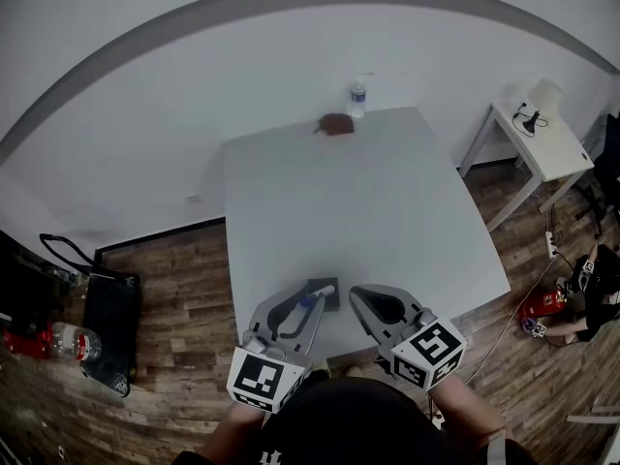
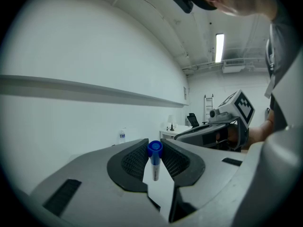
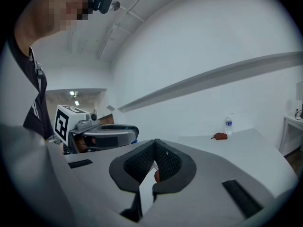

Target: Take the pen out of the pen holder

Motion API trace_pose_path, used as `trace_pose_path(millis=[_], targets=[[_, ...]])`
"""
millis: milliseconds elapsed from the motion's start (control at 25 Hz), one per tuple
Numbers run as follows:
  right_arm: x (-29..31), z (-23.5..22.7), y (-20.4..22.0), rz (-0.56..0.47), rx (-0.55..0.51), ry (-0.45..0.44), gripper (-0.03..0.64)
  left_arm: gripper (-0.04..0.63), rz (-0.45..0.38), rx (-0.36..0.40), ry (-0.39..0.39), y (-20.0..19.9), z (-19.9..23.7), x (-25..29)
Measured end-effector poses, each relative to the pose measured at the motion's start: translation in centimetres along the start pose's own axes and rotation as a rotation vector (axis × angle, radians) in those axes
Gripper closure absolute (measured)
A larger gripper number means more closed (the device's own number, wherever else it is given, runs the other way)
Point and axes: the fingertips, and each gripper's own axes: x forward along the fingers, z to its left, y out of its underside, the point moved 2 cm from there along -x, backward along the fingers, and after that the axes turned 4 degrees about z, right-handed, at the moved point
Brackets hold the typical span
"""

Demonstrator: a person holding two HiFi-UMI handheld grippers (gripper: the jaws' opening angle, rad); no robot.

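Note:
A pen with a blue cap stands upright between the ribbed pads of my left gripper, which is shut on it. In the head view that pen sits at the tip of the left gripper, just over the dark square pen holder near the white table's front edge. Whether the pen's lower end is still inside the holder is hidden. My right gripper hovers just right of the holder. Its jaws meet at the tips, with nothing clearly held.
A water bottle and a small brown object sit at the table's far edge. A white side table with a lamp stands to the right. A black bag and a bottle lie on the wooden floor at left.

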Motion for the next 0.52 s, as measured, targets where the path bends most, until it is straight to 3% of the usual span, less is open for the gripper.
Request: trace_pose_path(millis=[520], targets=[[-0.04,-0.36,0.48,0.007,0.007,0.010,0.603,0.514,0.010,-0.001,0.002,0.54,0.02,0.48]])
